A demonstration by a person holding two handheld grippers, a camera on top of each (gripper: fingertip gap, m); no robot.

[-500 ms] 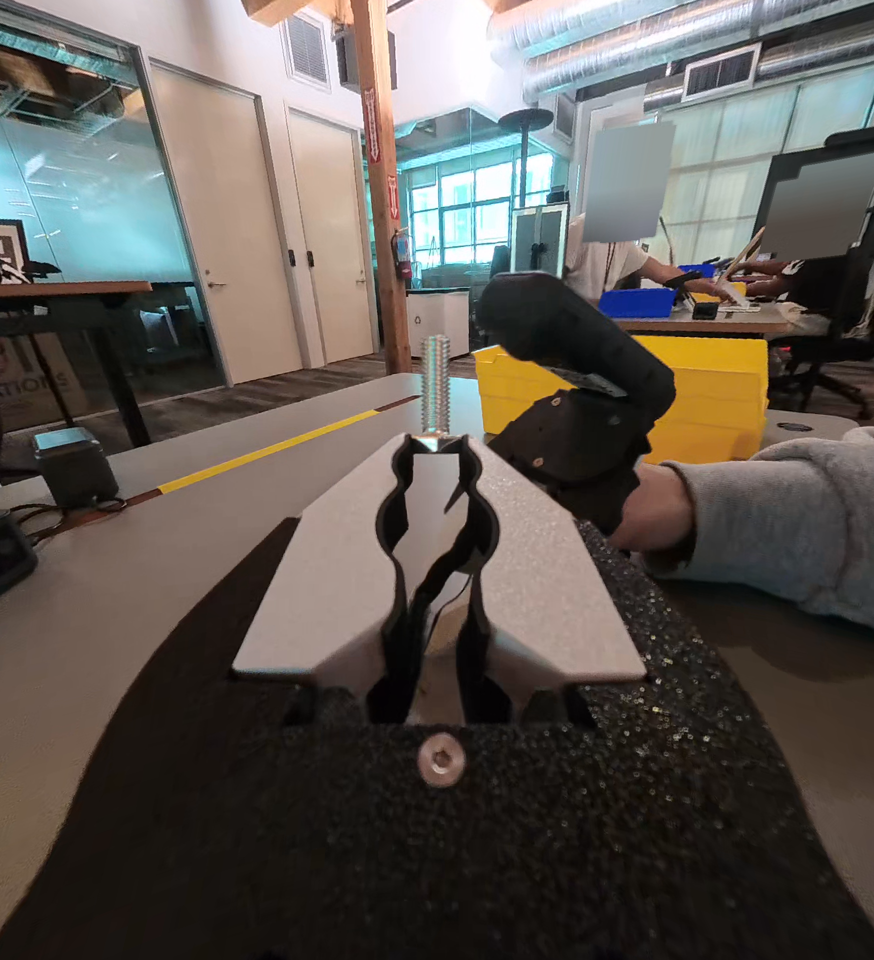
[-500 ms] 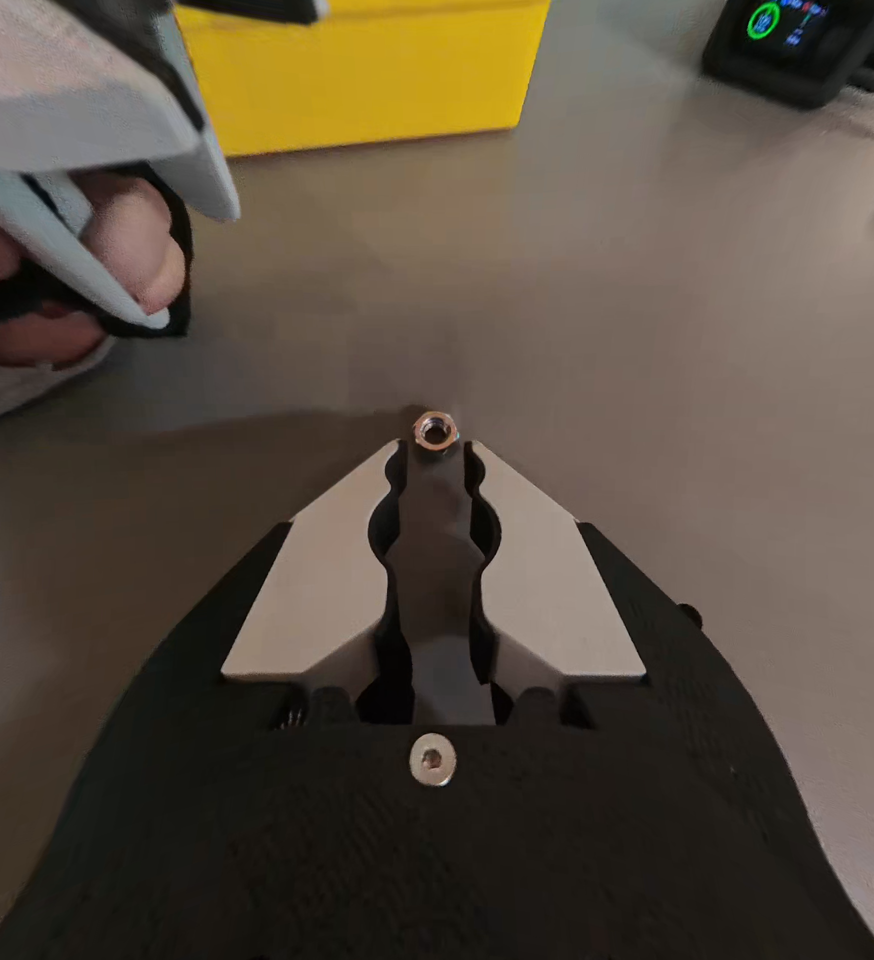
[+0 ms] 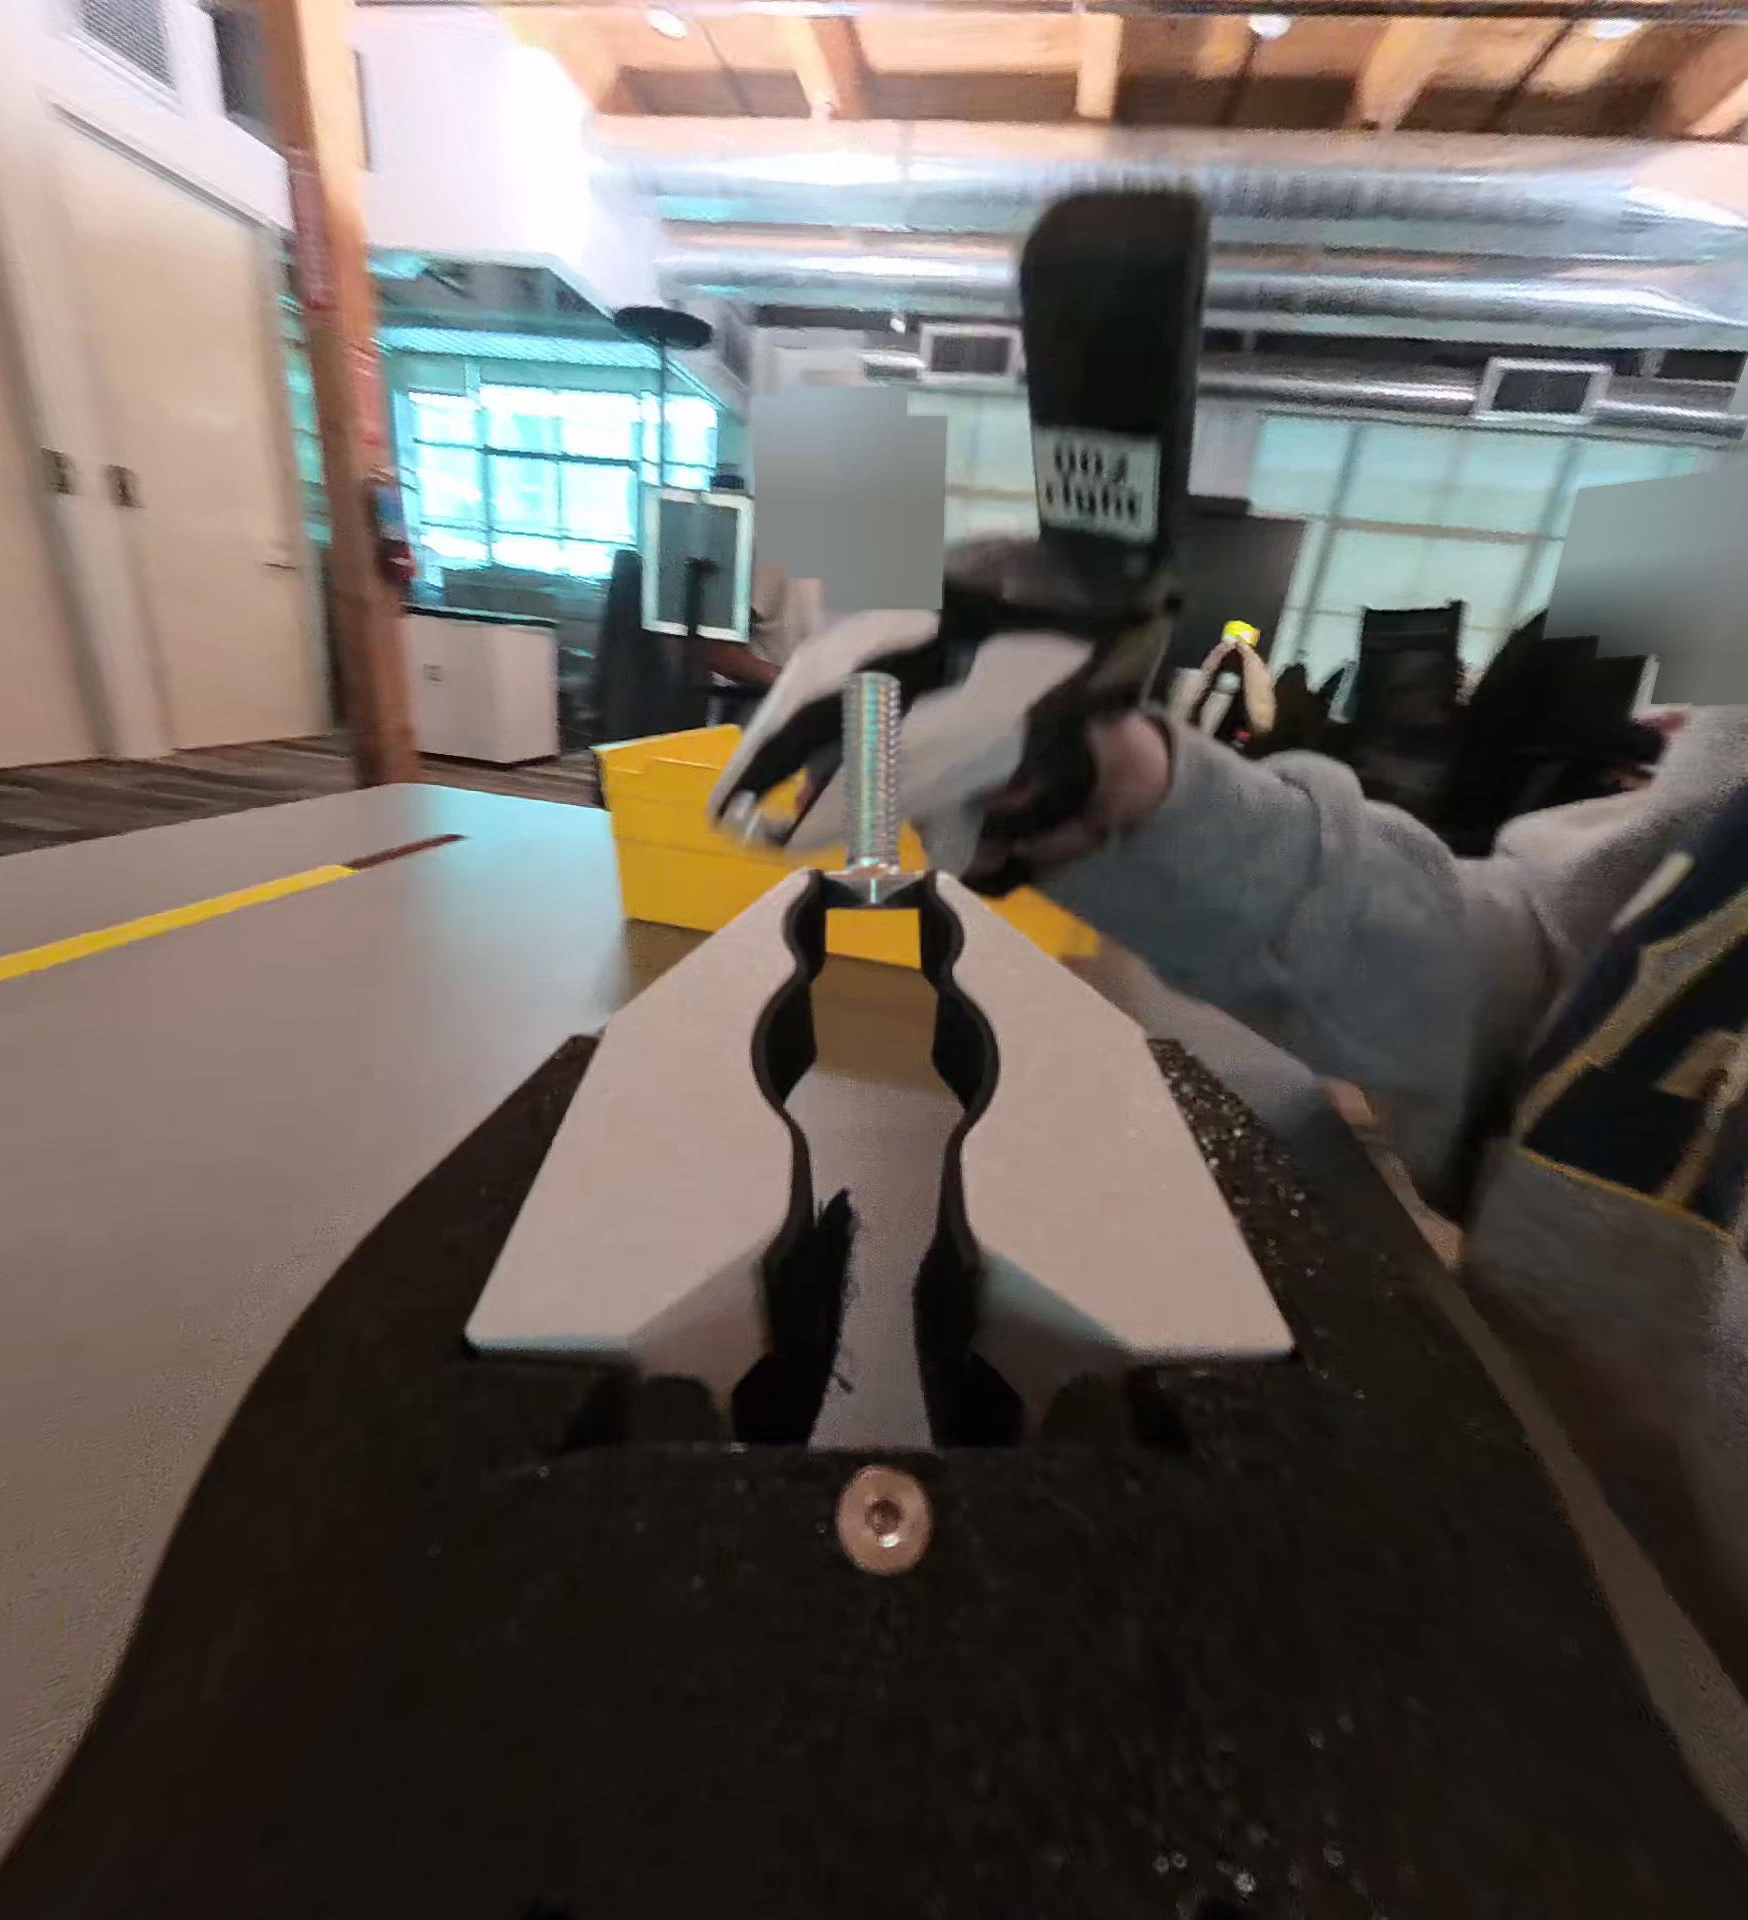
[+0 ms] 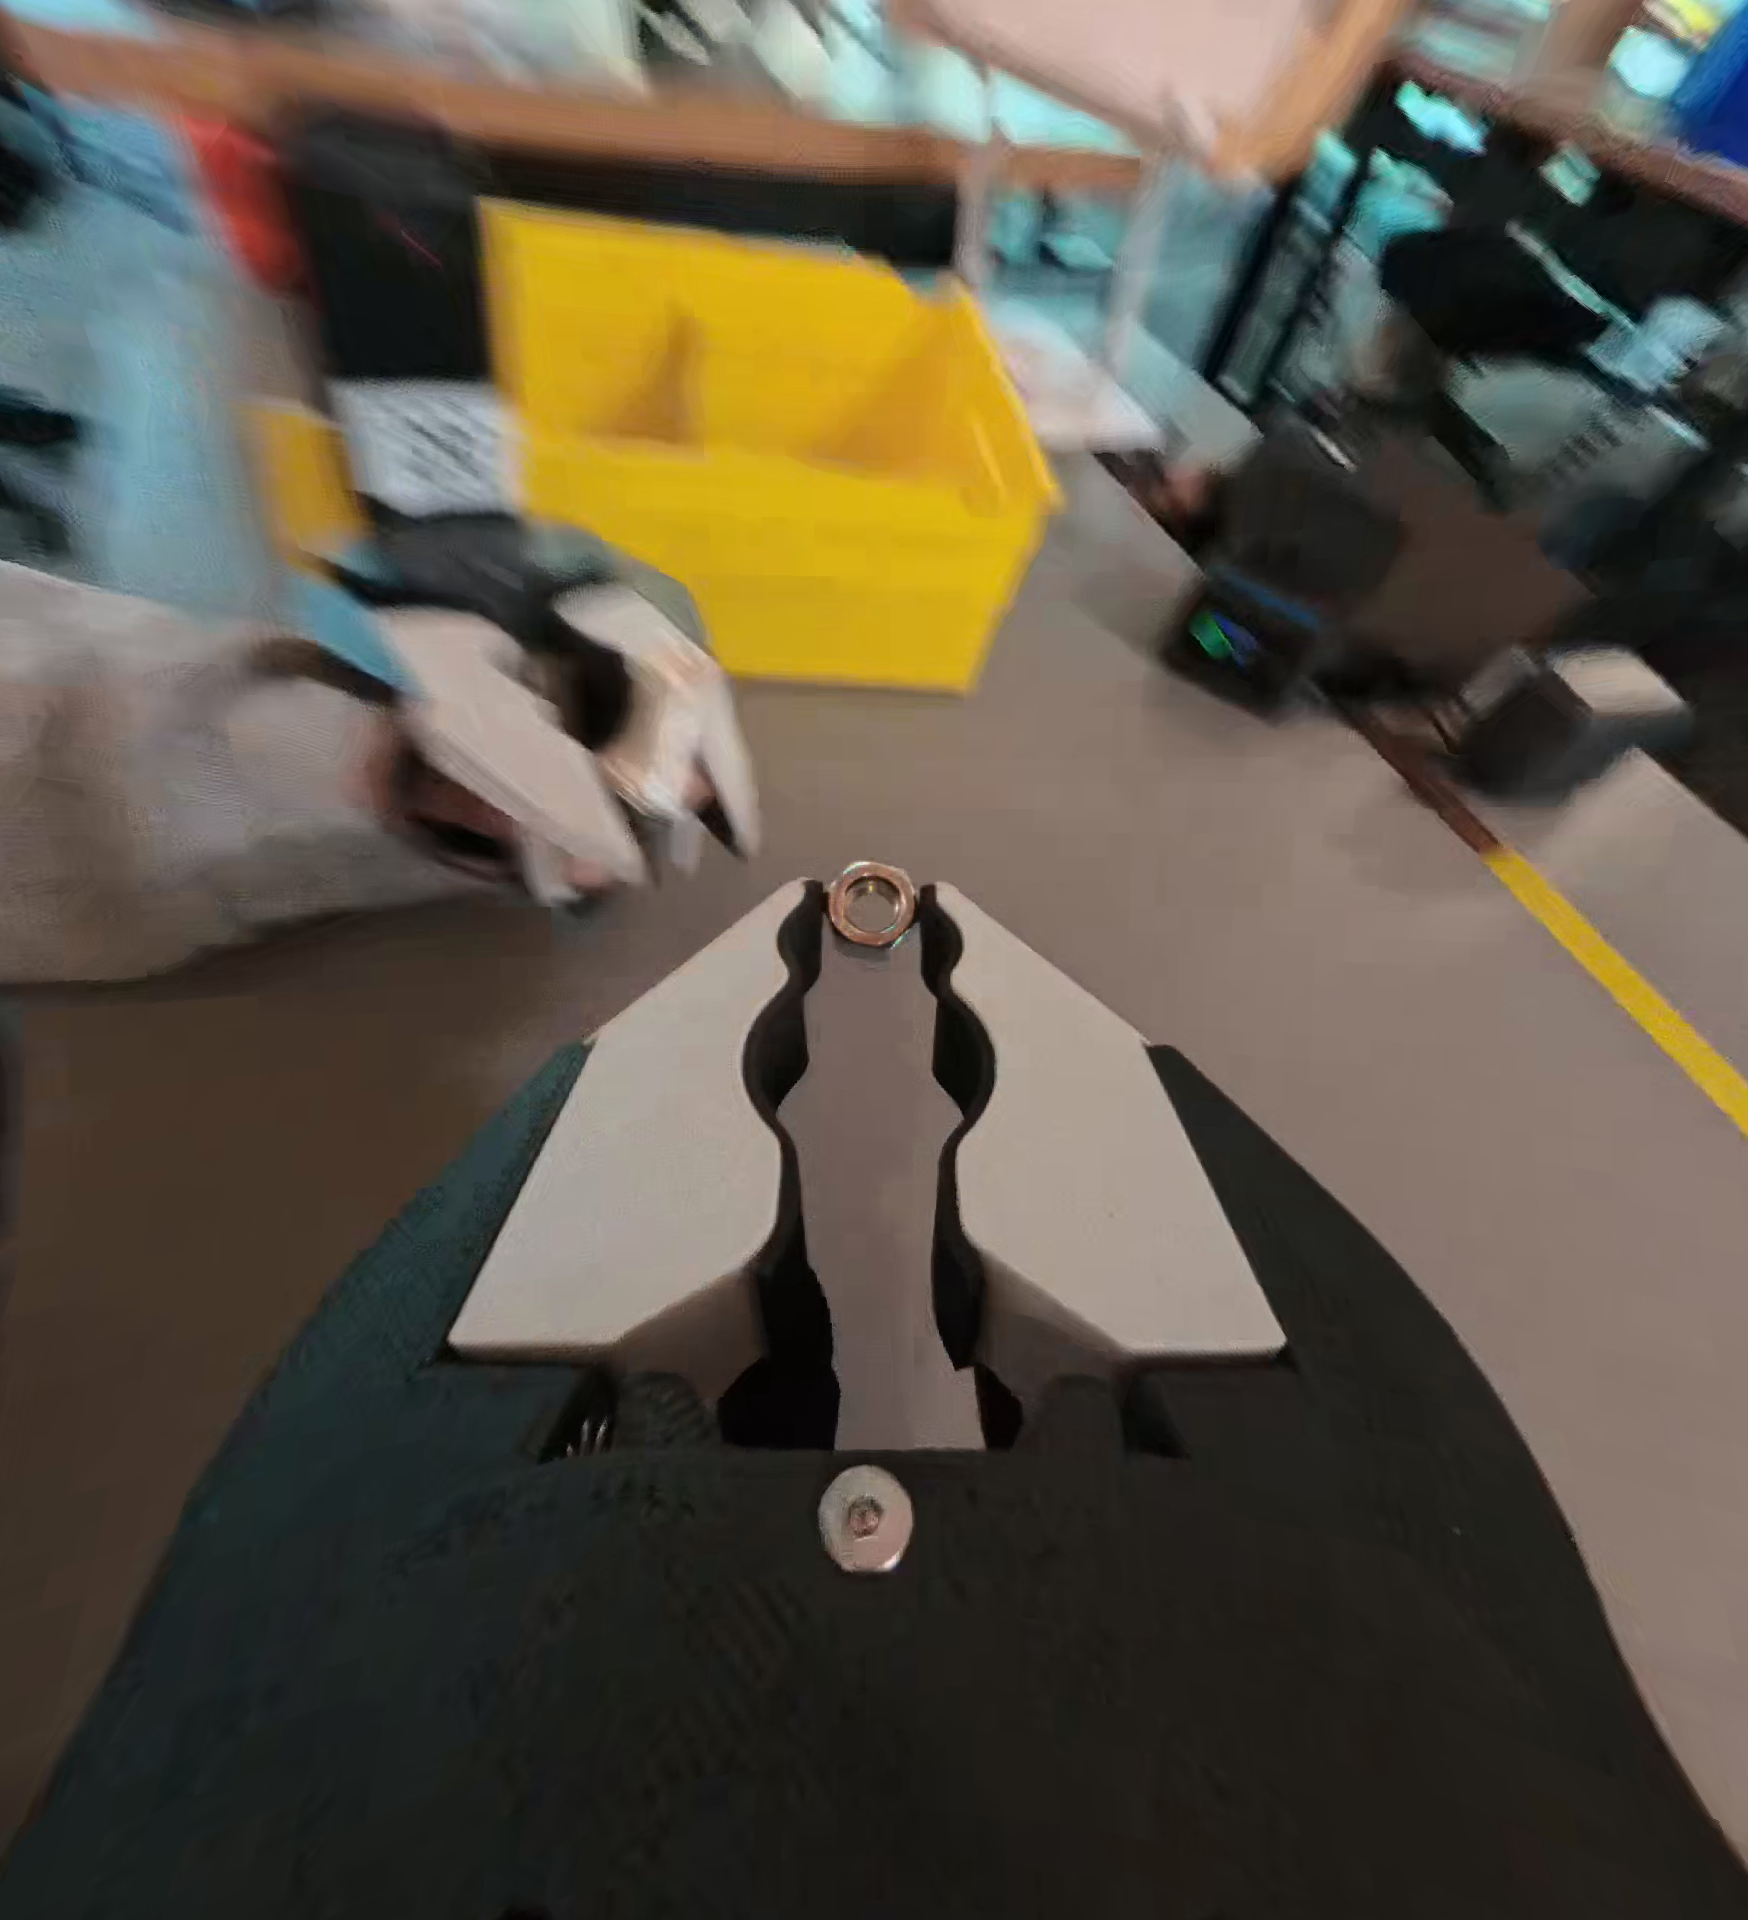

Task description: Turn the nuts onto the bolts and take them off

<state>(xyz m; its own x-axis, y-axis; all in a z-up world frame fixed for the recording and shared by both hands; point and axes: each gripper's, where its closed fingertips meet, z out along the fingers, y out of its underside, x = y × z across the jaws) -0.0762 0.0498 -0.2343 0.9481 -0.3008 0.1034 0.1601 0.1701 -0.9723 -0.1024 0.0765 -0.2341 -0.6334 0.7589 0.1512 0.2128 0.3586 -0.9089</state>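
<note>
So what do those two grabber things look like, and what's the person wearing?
Both look alike. The left gripper and the right gripper each have two pale grey wedge-shaped fingers with wavy black inner edges, on a rough black body with one silver screw. The person wears a grey sleeve.

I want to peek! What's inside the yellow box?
The yellow box shows a divider wall and bare yellow sides inside. Its front wall hides the bottom, so anything lying there cannot be seen.
</note>
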